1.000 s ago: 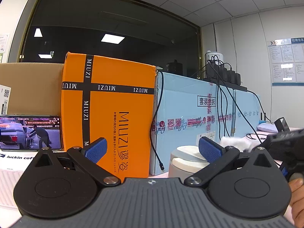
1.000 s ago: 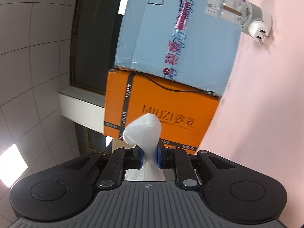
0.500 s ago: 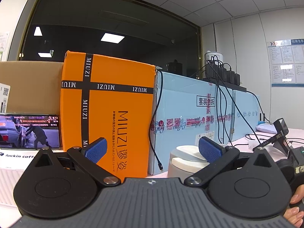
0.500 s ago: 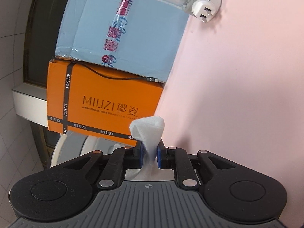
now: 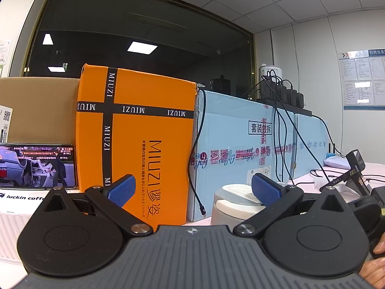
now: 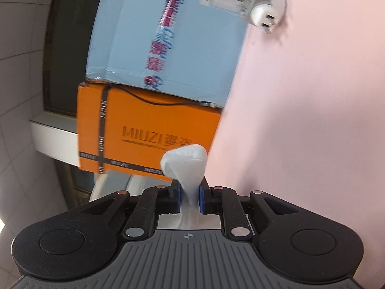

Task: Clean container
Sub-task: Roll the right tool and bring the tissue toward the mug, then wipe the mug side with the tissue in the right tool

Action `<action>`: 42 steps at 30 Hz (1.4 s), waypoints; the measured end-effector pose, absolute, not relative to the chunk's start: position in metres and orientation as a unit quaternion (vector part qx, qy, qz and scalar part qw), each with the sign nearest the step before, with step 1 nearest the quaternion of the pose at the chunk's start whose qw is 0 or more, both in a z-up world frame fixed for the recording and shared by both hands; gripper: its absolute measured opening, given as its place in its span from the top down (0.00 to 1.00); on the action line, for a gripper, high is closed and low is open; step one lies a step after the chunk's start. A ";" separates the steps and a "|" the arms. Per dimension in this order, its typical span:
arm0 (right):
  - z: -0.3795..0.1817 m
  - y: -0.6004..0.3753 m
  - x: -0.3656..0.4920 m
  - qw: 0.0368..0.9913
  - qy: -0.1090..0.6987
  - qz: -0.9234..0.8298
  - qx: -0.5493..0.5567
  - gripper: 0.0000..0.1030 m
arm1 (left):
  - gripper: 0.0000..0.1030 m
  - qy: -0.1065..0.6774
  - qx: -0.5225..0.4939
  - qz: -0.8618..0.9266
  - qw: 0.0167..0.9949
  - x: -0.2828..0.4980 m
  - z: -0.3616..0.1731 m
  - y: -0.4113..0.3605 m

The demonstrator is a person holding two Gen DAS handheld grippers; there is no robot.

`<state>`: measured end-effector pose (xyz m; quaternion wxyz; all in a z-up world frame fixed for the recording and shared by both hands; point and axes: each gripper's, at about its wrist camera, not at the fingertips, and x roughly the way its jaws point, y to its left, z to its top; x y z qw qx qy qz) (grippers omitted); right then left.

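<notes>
A grey round container [image 5: 232,207] with a white lid stands on the pink table, low in the left wrist view, just behind my left gripper's right finger. My left gripper [image 5: 192,189] is open and empty, fingers wide apart. My right gripper [image 6: 189,198] is shut on a white cloth [image 6: 186,168] that bulges out above the pads. The right wrist view is rolled sideways; the container's rim [image 6: 113,184] shows just left of and behind the right gripper. The right gripper's body shows at the right edge of the left wrist view [image 5: 356,187].
An orange MIUZI box [image 5: 134,144] and a light blue carton [image 5: 240,149] stand close behind the container, with a black cable hanging between them. A phone [image 5: 36,166] plays video at left. A clear bottle [image 6: 243,2] lies on the pink table [image 6: 312,120].
The right gripper has swung with the cloth, its view rolling back and forth, and it has dropped lower at the right edge of the left wrist view. The left gripper has hardly moved.
</notes>
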<state>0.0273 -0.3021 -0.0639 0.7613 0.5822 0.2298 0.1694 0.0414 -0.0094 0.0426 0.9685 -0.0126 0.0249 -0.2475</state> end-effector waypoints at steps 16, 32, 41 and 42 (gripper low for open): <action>-0.056 -0.308 0.017 0.746 0.182 0.226 0.600 0.87 | 0.00 0.025 -0.016 -0.249 0.968 0.042 0.041 -0.010; -0.071 -0.299 0.021 0.764 0.266 0.147 0.569 0.86 | 0.00 0.025 -0.022 -0.249 0.968 0.043 0.041 -0.008; -0.054 -0.305 0.011 0.759 0.186 0.229 0.581 0.89 | 0.00 0.027 -0.025 -0.251 0.967 0.043 0.040 -0.007; -0.053 -0.306 0.011 0.757 0.181 0.237 0.581 0.88 | 0.00 0.027 -0.025 -0.251 0.967 0.043 0.040 -0.007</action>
